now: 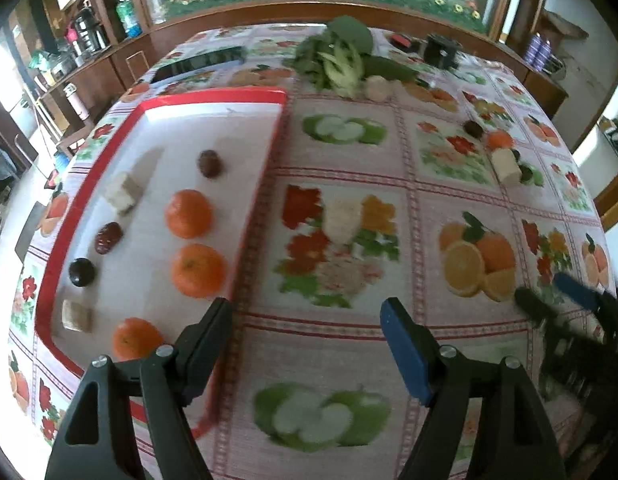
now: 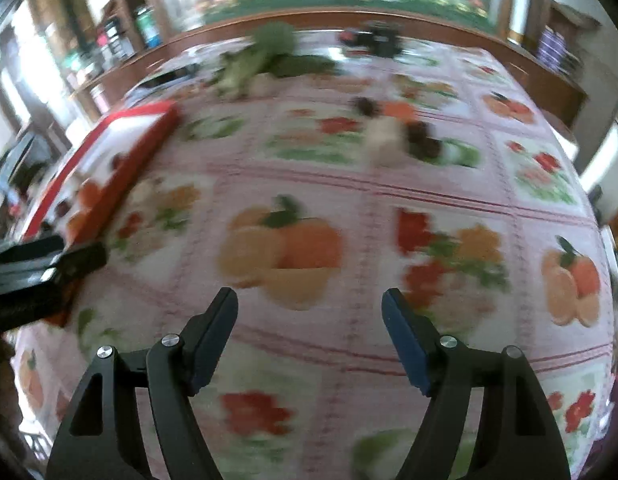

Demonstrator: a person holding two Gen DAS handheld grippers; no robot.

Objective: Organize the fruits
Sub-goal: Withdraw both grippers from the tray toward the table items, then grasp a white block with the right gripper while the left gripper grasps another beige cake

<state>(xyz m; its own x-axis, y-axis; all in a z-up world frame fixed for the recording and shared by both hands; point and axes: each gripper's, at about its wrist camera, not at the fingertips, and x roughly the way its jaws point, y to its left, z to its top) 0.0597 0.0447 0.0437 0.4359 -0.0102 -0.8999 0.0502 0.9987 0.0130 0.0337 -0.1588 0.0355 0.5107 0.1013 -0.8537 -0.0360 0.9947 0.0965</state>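
A red-rimmed white tray (image 1: pixel 213 96) lies on the left of the table. It holds three oranges (image 1: pixel 188 213), dark round fruits (image 1: pixel 209 163), a red date (image 1: pixel 108 237) and pale cut chunks (image 1: pixel 123 192). A loose group at the far right has an orange (image 1: pixel 499 139), a pale chunk (image 1: pixel 506 165) and dark fruits (image 1: pixel 474 128); it shows blurred in the right wrist view (image 2: pixel 393 136). My left gripper (image 1: pixel 307 320) is open and empty beside the tray's right edge. My right gripper (image 2: pixel 309 312) is open and empty over the tablecloth; it also shows in the left wrist view (image 1: pixel 557 296).
Leafy greens (image 1: pixel 341 56) and a pale bulb (image 1: pixel 376 87) lie at the far middle. A black box (image 1: pixel 443 50) stands at the far right, a dark flat object (image 1: pixel 197 65) behind the tray. The fruit-print tablecloth (image 1: pixel 349 184) covers the table. A wooden cabinet (image 1: pixel 269 12) runs behind.
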